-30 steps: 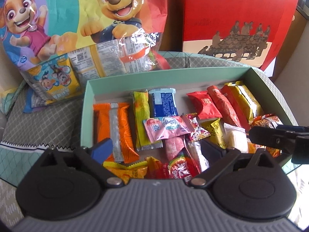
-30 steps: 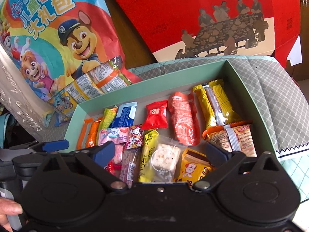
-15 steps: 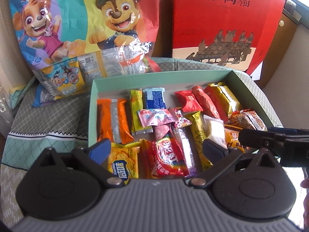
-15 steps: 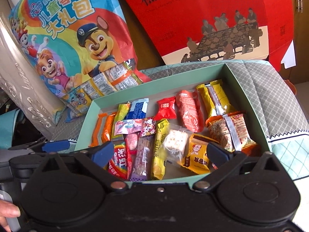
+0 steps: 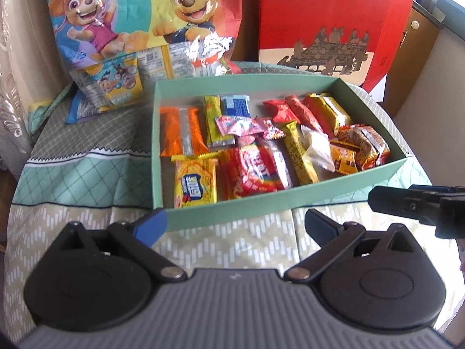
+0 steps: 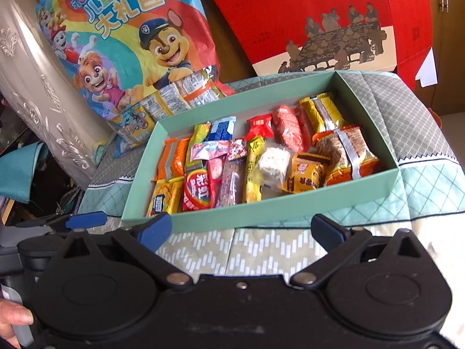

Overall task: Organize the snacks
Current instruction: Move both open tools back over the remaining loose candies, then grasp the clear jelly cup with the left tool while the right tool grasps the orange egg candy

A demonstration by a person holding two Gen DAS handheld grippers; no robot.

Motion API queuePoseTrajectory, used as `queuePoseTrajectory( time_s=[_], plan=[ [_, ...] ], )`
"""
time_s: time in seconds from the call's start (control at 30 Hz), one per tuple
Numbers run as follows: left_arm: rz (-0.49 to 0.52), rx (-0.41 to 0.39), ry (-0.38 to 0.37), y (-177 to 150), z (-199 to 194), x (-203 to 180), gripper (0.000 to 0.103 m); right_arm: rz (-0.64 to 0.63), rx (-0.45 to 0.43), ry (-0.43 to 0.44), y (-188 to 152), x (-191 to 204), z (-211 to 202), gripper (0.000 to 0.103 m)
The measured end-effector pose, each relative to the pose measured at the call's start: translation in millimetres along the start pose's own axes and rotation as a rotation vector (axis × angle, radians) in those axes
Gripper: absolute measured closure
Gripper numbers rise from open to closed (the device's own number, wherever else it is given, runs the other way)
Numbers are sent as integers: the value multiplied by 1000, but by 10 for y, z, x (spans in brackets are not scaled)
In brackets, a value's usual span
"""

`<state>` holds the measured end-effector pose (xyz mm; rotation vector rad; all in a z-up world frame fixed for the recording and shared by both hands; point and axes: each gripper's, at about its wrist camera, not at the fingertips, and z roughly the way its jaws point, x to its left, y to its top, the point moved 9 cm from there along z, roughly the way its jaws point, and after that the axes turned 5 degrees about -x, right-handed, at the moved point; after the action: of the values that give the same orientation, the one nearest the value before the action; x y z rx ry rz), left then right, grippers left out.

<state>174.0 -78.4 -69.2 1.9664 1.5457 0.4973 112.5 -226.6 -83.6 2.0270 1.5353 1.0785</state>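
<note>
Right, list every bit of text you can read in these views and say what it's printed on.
"儿童零食大礼包": cartoon puppy gift bag.
"萬福": red gift box, left wrist view; a cut-off character precedes it.
"糕" plus cut-off characters: same box, right wrist view.
"彩虹" and "Skittles": red candy pack in the green box.
Other wrappers, nutrition labels, QR codes: too small or blurred.

Red gift bag, patterned cloth, wooden cabinet.

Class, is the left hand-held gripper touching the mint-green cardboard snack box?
Apart. In the left wrist view the open left hand-held gripper sits short of the mint-green cardboard snack box, with patterned tablecloth showing between its fingertips and the near wall.
</note>
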Motion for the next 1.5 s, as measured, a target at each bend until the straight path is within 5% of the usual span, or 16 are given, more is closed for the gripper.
queuePoseTrajectory(
  time_s=[0.37, 0.57, 1.13, 1.27, 1.4, 1.5],
  plan=[
    [-18, 100, 44, -801, 98, 220, 0, 20, 85, -71, -830, -249, -52, 1],
    [-37, 106, 66, -1018, 123, 306, 2, -16, 105, -132, -1133, -369, -33, 25],
    [60, 77, 74, -1031, 212, 165, 33, -204, 94, -192, -1264, -281, 91, 68],
    [64, 74, 73, -1028, 209, 170, 35, -217, 90, -189, -1266, -303, 74, 71],
    [74, 59, 63, -1015, 158, 152, 62, -228, 90, -189, -1280, -299, 64, 72],
    [69, 63, 50, -1009, 126, 131, 66, -209, 96, -172, -1263, -301, 49, 72]
  ],
)
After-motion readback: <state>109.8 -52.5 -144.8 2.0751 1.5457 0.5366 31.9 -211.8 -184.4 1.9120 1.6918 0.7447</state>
